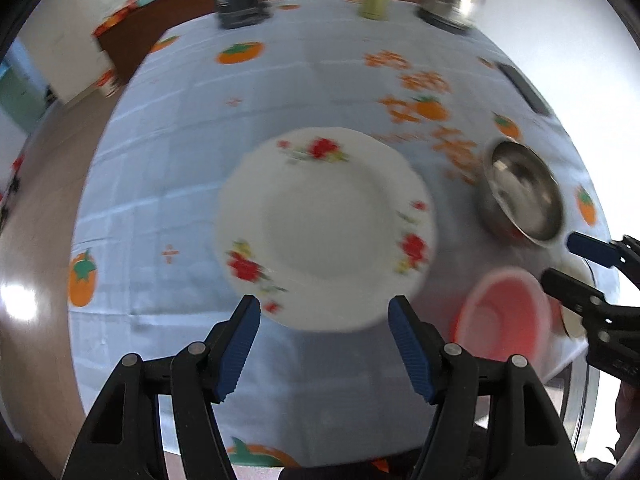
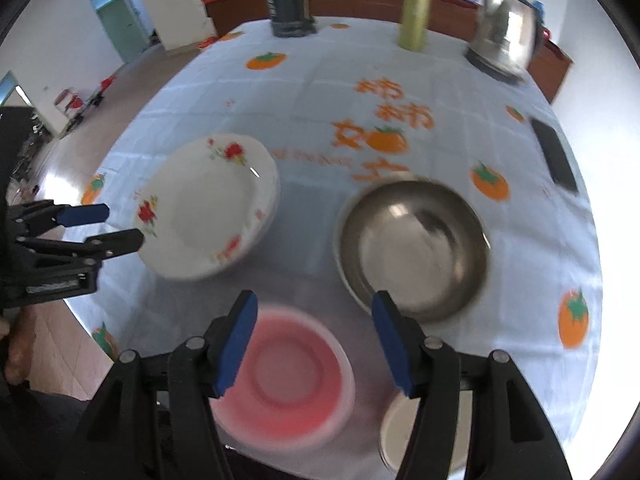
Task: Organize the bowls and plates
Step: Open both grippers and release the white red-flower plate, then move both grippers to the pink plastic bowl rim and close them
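A white plate with red flowers (image 1: 324, 228) lies on the tablecloth just beyond my left gripper (image 1: 324, 304), which hangs open above its near rim with nothing between the pads. In the right wrist view it shows as the top of a stack of plates (image 2: 208, 208), with the left gripper (image 2: 125, 223) at its left edge. My right gripper (image 2: 314, 300) is open and empty, above the gap between a pink bowl (image 2: 288, 376) and a steel bowl (image 2: 412, 248). The left wrist view has the steel bowl (image 1: 520, 192), pink bowl (image 1: 504, 316) and right gripper (image 1: 558, 258) at its right.
A small white dish (image 2: 400, 428) sits by the pink bowl at the near table edge. At the far end stand a dark flask (image 2: 288, 0), a yellow-green bottle (image 2: 414, 16) and a steel kettle (image 2: 506, 28). A black phone (image 2: 554, 156) lies at the right.
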Tool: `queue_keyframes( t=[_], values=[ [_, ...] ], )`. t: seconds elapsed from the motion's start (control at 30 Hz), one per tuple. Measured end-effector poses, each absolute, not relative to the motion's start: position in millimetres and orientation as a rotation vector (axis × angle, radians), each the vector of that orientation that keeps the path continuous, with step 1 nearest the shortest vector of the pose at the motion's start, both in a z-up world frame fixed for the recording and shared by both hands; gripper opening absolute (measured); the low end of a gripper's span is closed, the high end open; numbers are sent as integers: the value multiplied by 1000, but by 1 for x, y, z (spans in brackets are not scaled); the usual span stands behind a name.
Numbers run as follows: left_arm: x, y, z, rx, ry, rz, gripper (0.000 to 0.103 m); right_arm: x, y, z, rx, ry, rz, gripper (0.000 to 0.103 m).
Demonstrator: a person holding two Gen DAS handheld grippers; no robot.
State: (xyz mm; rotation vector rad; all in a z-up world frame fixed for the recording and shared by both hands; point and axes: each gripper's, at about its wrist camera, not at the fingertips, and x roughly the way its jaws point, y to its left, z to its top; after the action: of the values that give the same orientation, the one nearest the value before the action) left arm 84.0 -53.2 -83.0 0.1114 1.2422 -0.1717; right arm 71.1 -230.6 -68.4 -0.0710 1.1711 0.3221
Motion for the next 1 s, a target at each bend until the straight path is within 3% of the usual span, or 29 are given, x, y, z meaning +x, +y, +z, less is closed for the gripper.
queue_keyframes(
  t=[0.23, 0.63, 0.83, 1.0],
  values=[
    [62, -95, -93, 144, 1282, -309, 69, 45, -252, -83, -73, 1225, 302, 43],
    [56, -120, -114, 123, 1370, -377, 68, 32, -258, -99, -63, 1256, 334, 35],
    [54, -123, -126, 117, 1432, -399, 54, 34, -257, -106, -69, 1277, 346, 34],
    [54, -126, -133, 110, 1465, -413, 43, 34, -256, -110, -80, 1293, 351, 27]
  ],
)
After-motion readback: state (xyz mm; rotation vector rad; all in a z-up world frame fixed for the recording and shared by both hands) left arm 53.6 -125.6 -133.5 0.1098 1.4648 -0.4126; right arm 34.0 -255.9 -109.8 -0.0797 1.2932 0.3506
